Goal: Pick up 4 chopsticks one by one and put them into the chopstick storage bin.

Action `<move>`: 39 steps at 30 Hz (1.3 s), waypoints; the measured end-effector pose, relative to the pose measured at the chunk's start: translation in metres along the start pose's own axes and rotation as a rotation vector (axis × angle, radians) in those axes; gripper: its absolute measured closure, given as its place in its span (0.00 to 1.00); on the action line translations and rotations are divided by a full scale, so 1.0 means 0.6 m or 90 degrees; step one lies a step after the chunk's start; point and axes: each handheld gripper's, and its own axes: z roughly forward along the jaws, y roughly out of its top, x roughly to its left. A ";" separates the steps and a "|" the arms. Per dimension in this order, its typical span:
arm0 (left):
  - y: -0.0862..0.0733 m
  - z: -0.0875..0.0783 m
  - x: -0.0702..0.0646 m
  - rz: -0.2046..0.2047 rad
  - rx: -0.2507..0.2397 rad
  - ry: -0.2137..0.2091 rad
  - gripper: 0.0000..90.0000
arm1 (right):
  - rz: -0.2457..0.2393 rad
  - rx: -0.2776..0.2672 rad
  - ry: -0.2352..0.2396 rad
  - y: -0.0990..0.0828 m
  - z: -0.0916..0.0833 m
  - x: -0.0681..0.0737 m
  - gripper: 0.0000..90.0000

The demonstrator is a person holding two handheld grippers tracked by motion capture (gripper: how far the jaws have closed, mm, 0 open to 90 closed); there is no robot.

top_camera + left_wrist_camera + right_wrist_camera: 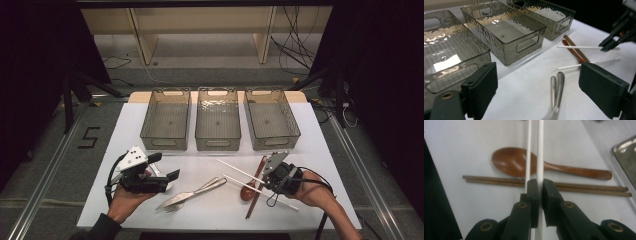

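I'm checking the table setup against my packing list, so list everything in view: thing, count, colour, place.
bins: three, clear smoky grey, side by side at the table's far edge, nothing in them.
white chopsticks: two; one clamped in the right gripper, the other beside it.
wooden chopsticks: two, brown, lying together under the white ones.
wooden spoon: one, brown, beside the wooden chopsticks.
metal cutlery: silver, handles overlapping at the table's near middle; a fork and seemingly a knife.
table: one, white.
left gripper: black, open, holding nothing, near left.
right gripper: black, shut on one white chopstick, near right.
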 end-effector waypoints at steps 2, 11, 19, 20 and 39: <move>0.007 0.006 0.000 -0.002 0.019 -0.006 0.17 | -0.013 -0.007 0.000 0.008 -0.003 0.006 0.95; 0.048 0.040 -0.023 0.058 0.084 -0.048 0.18 | -0.059 -0.003 0.000 0.039 -0.003 0.031 0.95; 0.062 0.070 -0.049 0.127 0.151 -0.097 0.20 | -0.102 0.001 0.006 0.065 0.001 0.049 0.95; 0.062 0.072 -0.050 0.134 0.161 -0.105 0.20 | -0.107 0.003 0.006 0.068 0.002 0.051 0.95; 0.046 0.099 -0.092 0.265 0.272 -0.163 0.41 | -0.189 0.007 0.022 0.107 0.010 0.084 0.95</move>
